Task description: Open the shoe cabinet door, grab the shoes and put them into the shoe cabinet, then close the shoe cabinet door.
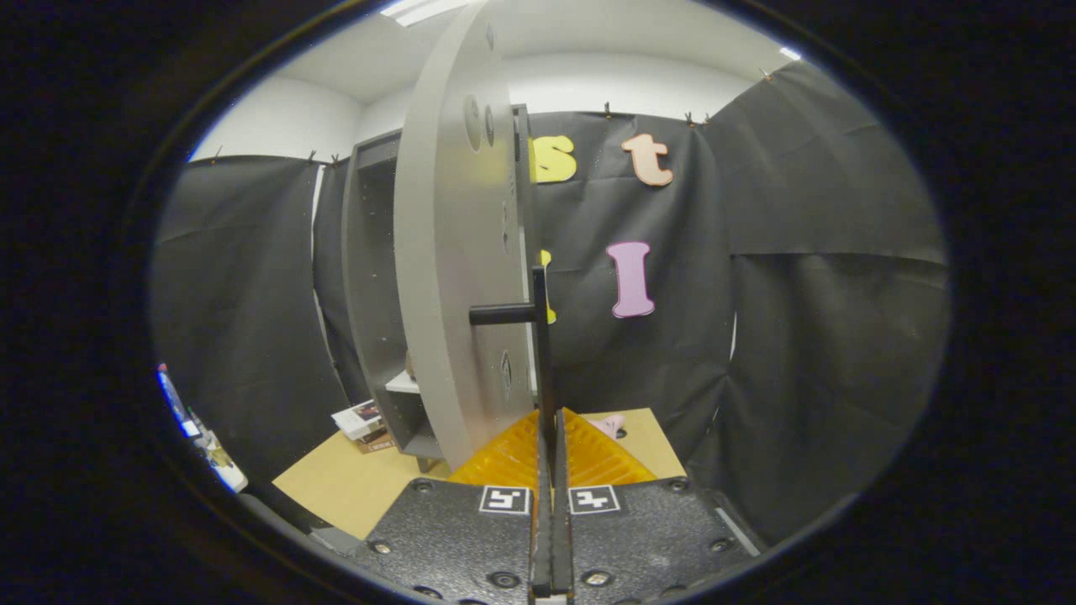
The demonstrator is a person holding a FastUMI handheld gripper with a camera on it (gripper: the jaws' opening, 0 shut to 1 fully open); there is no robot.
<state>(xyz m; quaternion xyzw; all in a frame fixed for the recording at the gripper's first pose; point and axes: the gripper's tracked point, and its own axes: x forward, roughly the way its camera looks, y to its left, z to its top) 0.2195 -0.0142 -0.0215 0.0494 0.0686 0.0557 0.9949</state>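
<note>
The tongs (pixel 551 437) are pinched on the thin black door handle (pixel 540 353) so the grey shoe cabinet door (pixel 445 277) swings on its hinge, standing edge-on before the open shoe cabinet (pixel 370 286) on the tan floor (pixel 336 483).

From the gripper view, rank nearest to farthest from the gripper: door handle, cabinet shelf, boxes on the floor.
1. Door handle: gripped between the shut jaws of the gripper.
2. Cabinet shelf: left, inside the cabinet behind the open door.
3. Boxes: left, on the floor beside the cabinet; close to the shelf's range.
</note>
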